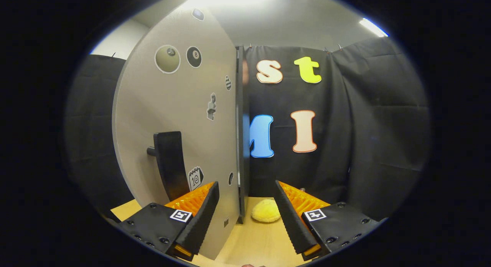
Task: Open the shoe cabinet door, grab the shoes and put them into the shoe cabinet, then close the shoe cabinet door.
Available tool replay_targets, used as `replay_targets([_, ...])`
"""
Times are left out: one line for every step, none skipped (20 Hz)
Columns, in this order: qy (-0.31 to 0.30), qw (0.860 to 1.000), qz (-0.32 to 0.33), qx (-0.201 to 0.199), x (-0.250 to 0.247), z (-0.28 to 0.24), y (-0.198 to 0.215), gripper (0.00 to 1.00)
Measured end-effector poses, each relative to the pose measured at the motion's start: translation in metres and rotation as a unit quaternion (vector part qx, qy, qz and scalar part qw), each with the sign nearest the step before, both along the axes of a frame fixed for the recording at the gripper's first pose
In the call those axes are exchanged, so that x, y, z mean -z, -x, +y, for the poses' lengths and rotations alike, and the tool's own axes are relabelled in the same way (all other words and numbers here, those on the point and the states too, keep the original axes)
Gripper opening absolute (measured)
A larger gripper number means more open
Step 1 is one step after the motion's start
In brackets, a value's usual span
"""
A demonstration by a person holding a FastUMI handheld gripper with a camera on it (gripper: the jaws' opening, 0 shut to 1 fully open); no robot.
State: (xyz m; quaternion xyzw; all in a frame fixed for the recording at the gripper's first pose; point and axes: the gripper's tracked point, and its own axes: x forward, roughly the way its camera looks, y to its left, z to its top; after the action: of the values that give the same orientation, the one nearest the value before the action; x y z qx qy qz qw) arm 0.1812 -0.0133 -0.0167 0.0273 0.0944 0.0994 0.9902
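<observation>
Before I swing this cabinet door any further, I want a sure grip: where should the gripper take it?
Judging by shape, take the black handle on the door face. It stands off the panel as an upright bar, so come straight on with one finger either side. The gripper is open, straddling the door's free edge.

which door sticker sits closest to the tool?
The calendar sticker, low on the door beside the black handle, just above the open tool's left finger. The ball stickers sit far higher.

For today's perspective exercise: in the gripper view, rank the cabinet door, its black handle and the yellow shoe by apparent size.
1. cabinet door, by far the largest.
2. black handle.
3. yellow shoe, partly hidden and farther off, so its true size is unsure.
The open tool straddles the door's edge.
</observation>
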Motion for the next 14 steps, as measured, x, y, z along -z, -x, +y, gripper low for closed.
replay_targets([0.002,1.000,0.006,0.001,0.002,0.011,-0.001,0.91])
replay_targets([0.005,1.000,0.008,0.004,0.003,0.021,-0.002,0.91])
replay_targets([0.005,1.000,0.007,0.007,0.002,0.032,-0.002,0.91])
replay_targets([0.003,1.000,0.007,0.010,0.003,0.043,-0.002,0.91])
replay_targets([0.001,1.000,0.008,0.012,0.003,0.055,-0.002,0.91])
replay_targets([0.000,1.000,0.009,0.015,0.003,0.068,-0.004,0.91])
replay_targets([0.000,1.000,0.009,0.019,0.003,0.080,-0.005,0.91])
replay_targets([0.001,1.000,0.010,0.023,0.002,0.092,-0.008,0.91])
replay_targets([0.002,1.000,0.008,0.025,0.001,0.106,-0.010,0.91])
replay_targets([0.005,1.000,0.005,0.024,-0.001,0.121,-0.016,0.91])
replay_targets([0.008,1.000,0.003,0.020,-0.003,0.137,-0.022,0.91])
replay_targets([0.012,1.000,-0.002,0.015,-0.003,0.152,-0.030,0.91])
replay_targets([0.017,1.000,-0.010,0.012,-0.006,0.170,-0.038,0.91])
replay_targets([0.023,1.000,-0.020,0.008,-0.008,0.186,-0.048,0.91])
